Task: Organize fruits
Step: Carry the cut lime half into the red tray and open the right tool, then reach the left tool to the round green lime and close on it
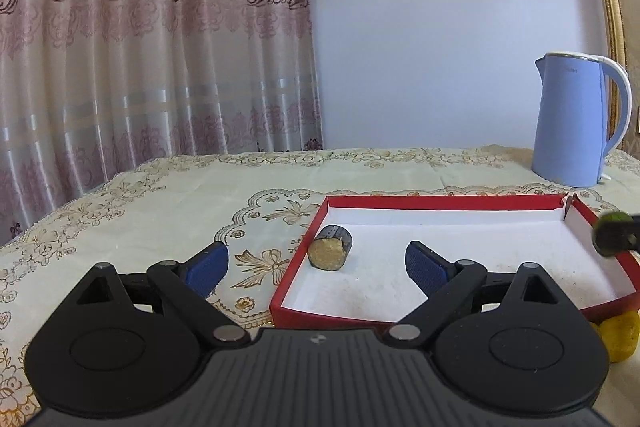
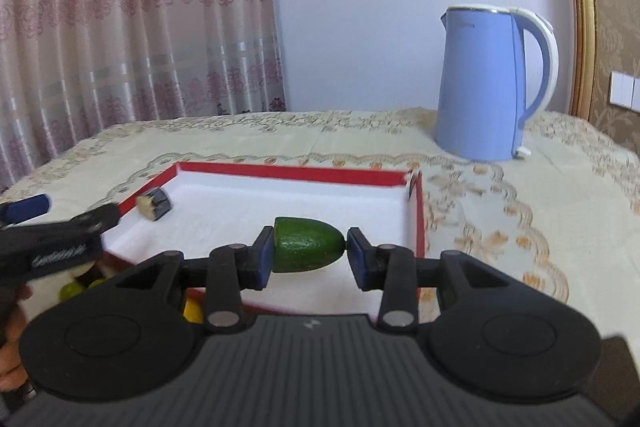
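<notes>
A red box with a white inside (image 1: 440,202) (image 2: 296,173) lies on the table. A dark cut fruit piece with a yellow face (image 1: 330,253) (image 2: 154,207) lies in its near-left corner. My right gripper (image 2: 309,251) is shut on a green cut fruit piece (image 2: 306,243) and holds it above the box's near right part; the piece shows blurred at the right edge of the left wrist view (image 1: 612,234). My left gripper (image 1: 316,267) is open and empty over the box's left wall, just in front of the dark piece.
A light blue kettle (image 1: 572,123) (image 2: 488,83) stands behind the box at the right. Yellow and green fruits (image 1: 618,337) (image 2: 86,287) lie in front of the box, partly hidden. A patterned cloth (image 1: 160,211) covers the table. A curtain hangs behind.
</notes>
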The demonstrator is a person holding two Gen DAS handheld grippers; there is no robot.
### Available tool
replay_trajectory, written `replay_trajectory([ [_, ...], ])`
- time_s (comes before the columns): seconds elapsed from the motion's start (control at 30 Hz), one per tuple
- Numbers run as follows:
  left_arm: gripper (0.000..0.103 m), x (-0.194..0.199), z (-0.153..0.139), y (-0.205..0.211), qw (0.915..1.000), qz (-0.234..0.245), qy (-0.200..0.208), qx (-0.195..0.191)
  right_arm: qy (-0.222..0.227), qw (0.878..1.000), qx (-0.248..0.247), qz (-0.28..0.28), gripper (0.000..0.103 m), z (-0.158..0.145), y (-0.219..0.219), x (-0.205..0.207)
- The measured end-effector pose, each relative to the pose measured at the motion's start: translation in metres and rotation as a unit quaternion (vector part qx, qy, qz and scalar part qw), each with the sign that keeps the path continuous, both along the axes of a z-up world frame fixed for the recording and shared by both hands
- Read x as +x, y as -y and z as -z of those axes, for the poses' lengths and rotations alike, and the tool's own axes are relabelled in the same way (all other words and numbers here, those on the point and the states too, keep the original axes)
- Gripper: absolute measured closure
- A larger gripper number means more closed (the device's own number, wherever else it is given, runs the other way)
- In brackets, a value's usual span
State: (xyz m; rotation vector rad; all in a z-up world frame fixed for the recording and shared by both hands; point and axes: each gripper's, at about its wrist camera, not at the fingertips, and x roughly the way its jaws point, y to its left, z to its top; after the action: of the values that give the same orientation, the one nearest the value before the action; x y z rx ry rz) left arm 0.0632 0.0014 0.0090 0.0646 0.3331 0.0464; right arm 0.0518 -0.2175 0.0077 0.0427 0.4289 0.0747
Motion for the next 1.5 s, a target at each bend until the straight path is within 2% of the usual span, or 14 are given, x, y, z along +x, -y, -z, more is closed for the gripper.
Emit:
replay_trajectory([
  [0.23, 0.007, 0.004, 0.0, -0.007, 0.9998, 0.003, -0.011, -0.018, -0.019, 0.999, -0.017, 0.031, 0.067, -0.002, 0.005, 0.058],
  [0.37, 0.007, 0.006, 0.001, -0.012, 0.9994, 0.003, -0.018, -0.03, -0.049, 0.997, -0.022, 0.046, 0.066, 0.009, 0.011, 0.094],
  [0.47, 0.007, 0.006, 0.002, -0.013, 0.9993, 0.002, -0.02, -0.032, -0.082, 0.995, -0.014, 0.059, 0.053, 0.02, 0.016, 0.11],
  [0.57, 0.007, 0.006, 0.002, -0.013, 0.9993, 0.002, -0.02, -0.033, -0.074, 0.996, 0.005, 0.05, 0.045, 0.016, 0.016, 0.088],
  [0.7, 0.007, 0.006, 0.001, -0.017, 0.999, -0.001, -0.02, -0.041, -0.011, 1.0, 0.006, 0.012, 0.013, 0.004, 0.001, 0.014],
  [0.83, 0.007, 0.01, 0.002, -0.021, 0.9981, -0.002, -0.028, -0.055, 0.06, 0.997, -0.029, 0.037, 0.007, 0.005, -0.011, -0.057],
  [0.9, 0.007, 0.011, 0.001, -0.022, 0.998, -0.007, -0.027, -0.056, 0.072, 0.995, -0.028, 0.064, 0.004, 0.012, -0.011, -0.075],
  [1.03, 0.007, 0.005, -0.006, -0.028, 0.997, -0.004, -0.031, -0.071, 0.031, 0.997, 0.015, 0.07, 0.002, 0.026, -0.003, -0.074],
  [1.07, 0.007, -0.001, -0.009, -0.032, 0.9966, 0.001, -0.027, -0.078, 0.034, 0.997, 0.018, 0.072, 0.0, 0.028, -0.003, -0.075],
  [1.17, 0.007, -0.016, -0.013, -0.04, 0.9963, 0.019, -0.027, -0.079, 0.051, 0.995, -0.02, 0.083, 0.0, 0.038, -0.009, -0.075],
  [1.2, 0.007, -0.02, -0.012, -0.043, 0.9962, 0.025, -0.032, -0.077, 0.048, 0.994, -0.045, 0.084, 0.0, 0.042, -0.015, -0.073],
  [1.27, 0.007, -0.025, -0.007, -0.045, 0.9955, 0.04, -0.047, -0.073, 0.029, 0.994, -0.062, 0.081, 0.0, 0.043, -0.02, -0.067],
  [1.37, 0.007, -0.034, 0.005, -0.044, 0.9948, 0.056, -0.067, -0.052, 0.018, 0.994, -0.069, 0.081, 0.0, 0.044, -0.022, -0.065],
  [1.5, 0.007, -0.044, 0.017, -0.034, 0.9954, 0.065, -0.071, 0.002, -0.015, 0.992, -0.078, 0.095, 0.0, 0.047, -0.022, -0.055],
])
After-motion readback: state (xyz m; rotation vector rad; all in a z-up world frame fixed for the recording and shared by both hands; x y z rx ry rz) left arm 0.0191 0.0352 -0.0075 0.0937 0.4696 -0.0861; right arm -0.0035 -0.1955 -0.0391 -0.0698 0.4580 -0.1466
